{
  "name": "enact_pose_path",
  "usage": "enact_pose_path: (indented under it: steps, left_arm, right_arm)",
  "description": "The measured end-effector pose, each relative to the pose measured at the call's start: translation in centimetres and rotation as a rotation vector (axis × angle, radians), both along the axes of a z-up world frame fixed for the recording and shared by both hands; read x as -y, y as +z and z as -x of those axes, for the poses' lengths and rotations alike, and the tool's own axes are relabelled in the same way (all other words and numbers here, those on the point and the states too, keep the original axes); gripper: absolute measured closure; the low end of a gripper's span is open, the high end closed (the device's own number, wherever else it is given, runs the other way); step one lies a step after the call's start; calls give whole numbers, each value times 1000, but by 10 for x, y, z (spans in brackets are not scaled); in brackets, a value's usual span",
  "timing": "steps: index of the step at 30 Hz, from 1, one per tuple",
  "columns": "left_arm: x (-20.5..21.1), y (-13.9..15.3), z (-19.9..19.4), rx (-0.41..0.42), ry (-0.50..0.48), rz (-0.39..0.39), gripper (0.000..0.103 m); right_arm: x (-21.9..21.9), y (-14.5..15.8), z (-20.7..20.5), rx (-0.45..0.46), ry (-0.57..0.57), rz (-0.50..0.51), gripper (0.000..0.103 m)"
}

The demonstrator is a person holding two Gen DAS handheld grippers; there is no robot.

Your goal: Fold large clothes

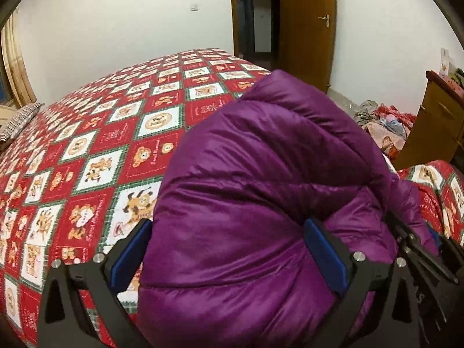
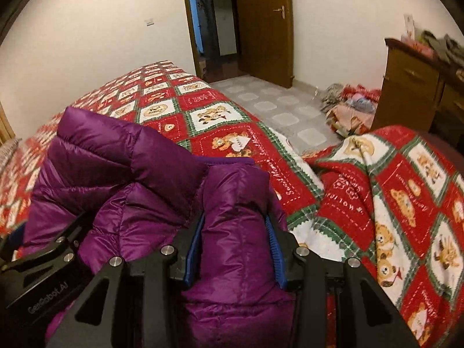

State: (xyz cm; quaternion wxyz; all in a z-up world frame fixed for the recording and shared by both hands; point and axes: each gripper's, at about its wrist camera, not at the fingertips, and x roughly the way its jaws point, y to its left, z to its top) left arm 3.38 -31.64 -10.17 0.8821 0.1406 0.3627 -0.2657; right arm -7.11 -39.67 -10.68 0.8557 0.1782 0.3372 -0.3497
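Observation:
A purple puffer jacket [image 1: 261, 179] is bundled up over a bed with a red, white and green bear-print quilt [image 1: 87, 150]. My left gripper [image 1: 229, 249] is clamped on a thick fold of it, blue pads on either side. My right gripper [image 2: 236, 249] is shut on another thick fold of the same jacket [image 2: 130, 168], close beside the left one. The left gripper's body shows at the lower left of the right wrist view [image 2: 43, 264]. The right gripper's body shows at the right of the left wrist view [image 1: 420, 258].
The quilt [image 2: 391, 203] is rumpled at the bed's near corner. A pile of clothes [image 2: 351, 107] lies on the tiled floor by a wooden cabinet [image 2: 411, 87]. An open wooden door [image 2: 264, 26] is ahead. A striped pillow [image 1: 20, 121] lies at the far left.

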Motion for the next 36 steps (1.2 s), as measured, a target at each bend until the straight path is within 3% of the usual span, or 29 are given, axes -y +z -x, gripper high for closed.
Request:
enact_pose_path:
  steps: [4, 10, 12, 16, 22, 28, 32, 36]
  left_arm:
    - [-18, 11, 11, 8, -28, -9, 0]
    - [-57, 29, 39, 97, -30, 8, 0]
    - [-66, 32, 43, 87, -16, 22, 0]
    - [-77, 22, 47, 72, -1, 30, 0]
    - [-73, 6, 50, 110, -8, 2, 0]
    - [-72, 0, 46, 66, 5, 15, 0]
    - [-78, 11, 56, 102, -22, -17, 0]
    - [-90, 22, 65, 102, -35, -14, 0]
  right_arm:
    - [-4, 7, 8, 1, 15, -2, 61]
    - [-44, 44, 43, 39, 0, 109, 61]
    - [-52, 50, 52, 58, 10, 85, 61]
    - [-63, 41, 59, 51, 26, 12, 61]
    - [-74, 19, 54, 0, 24, 60, 61]
    - [-72, 7, 51, -4, 6, 42, 60]
    - [-73, 13, 55, -12, 10, 13, 60]
    - [-79, 32, 72, 42, -7, -15, 60]
